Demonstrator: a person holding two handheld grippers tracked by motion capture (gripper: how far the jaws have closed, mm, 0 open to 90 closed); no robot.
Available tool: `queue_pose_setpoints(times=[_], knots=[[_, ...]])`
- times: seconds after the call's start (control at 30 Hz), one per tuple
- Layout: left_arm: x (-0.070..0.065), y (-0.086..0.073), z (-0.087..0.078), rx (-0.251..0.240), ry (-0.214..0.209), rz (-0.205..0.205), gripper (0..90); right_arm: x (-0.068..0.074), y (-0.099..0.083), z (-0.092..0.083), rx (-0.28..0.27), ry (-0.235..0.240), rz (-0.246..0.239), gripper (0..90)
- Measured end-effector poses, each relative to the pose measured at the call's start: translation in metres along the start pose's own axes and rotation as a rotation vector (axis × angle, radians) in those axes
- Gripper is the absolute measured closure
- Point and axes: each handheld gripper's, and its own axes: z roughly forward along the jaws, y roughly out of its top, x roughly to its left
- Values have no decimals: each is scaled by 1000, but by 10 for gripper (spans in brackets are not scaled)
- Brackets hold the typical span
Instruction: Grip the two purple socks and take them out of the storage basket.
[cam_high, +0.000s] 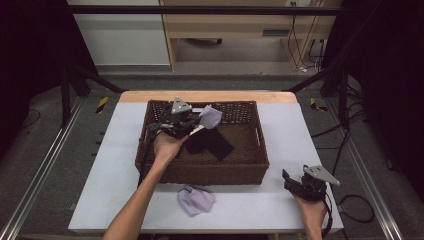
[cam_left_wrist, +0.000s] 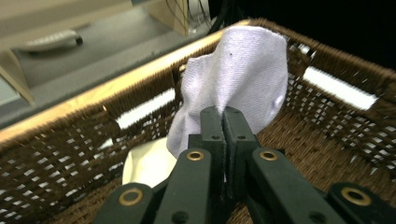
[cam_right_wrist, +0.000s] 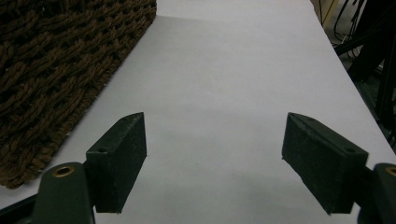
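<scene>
Landmark: the brown woven wicker basket (cam_high: 150, 150) at the centre of the white-topped desk (cam_high: 110, 175). The left gripper (cam_left_wrist: 223, 116) is above the basket's far left part, its fingers clamped on a pale lilac cloth (cam_left_wrist: 243, 74) lifted off the basket floor. A black cloth (cam_high: 210, 142) and a white round item (cam_left_wrist: 149, 163) lie inside the basket. A second lilac cloth (cam_high: 196, 200) lies just in front of the basket. The right gripper (cam_right_wrist: 215, 149) is right of the basket, fingers wide apart and holding nothing. No legible writing.
</scene>
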Motion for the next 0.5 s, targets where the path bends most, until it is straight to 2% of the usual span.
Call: queue_pose_setpoints(times=[0.03,0.07,0.1,0.4,0.43,0.47,0.5], knots=[[0,0,0,0,0,0,873,0,0,0,0,0,0,222],[-2,2,-9,-25,-1,7,873,0,0,0,-1,-2,-1,223],[-2,2,-9,-25,-1,7,873,0,0,0,-1,-2,-1,223],[-8,4,-49,-128,-15,24,872,0,0,0,-3,-3,-1,224],[-8,4,-49,-128,-15,24,873,0,0,0,-3,-3,-1,224],[-9,4,-58,-151,-20,23,873,1,0,0,-3,-5,0,224],[-9,4,-58,-151,-20,23,872,1,0,0,-3,-5,0,224]])
